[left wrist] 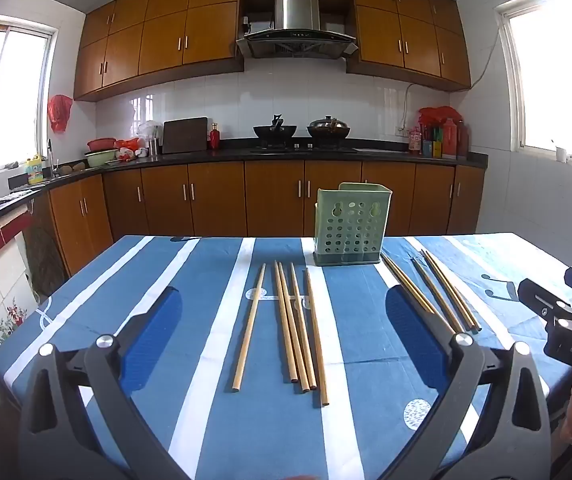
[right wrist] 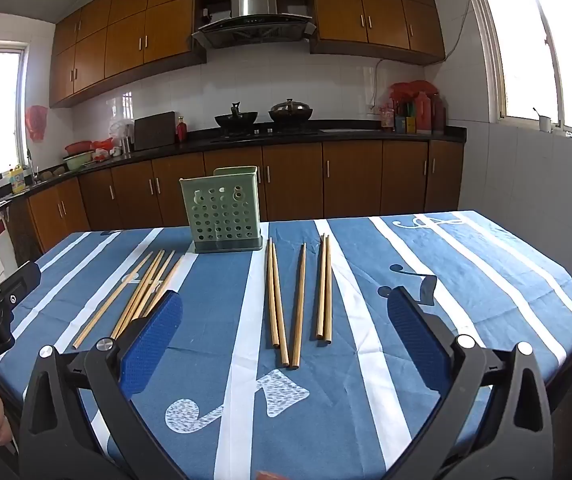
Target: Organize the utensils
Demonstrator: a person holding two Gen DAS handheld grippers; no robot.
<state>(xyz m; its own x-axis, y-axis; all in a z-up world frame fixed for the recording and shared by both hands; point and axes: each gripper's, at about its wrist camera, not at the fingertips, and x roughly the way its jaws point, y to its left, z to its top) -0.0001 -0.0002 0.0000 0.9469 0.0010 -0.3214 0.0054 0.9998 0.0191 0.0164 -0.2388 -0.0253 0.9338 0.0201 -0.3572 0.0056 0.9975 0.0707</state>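
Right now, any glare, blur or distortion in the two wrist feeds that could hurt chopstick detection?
Left wrist view: windows blown out, strong fisheye bending at the table edge, chopsticks sharp, evenly lit. Right wrist view: same window glare, sun patch washing the tablecloth's far right; chopsticks crisp, faint shadows; holder clear.
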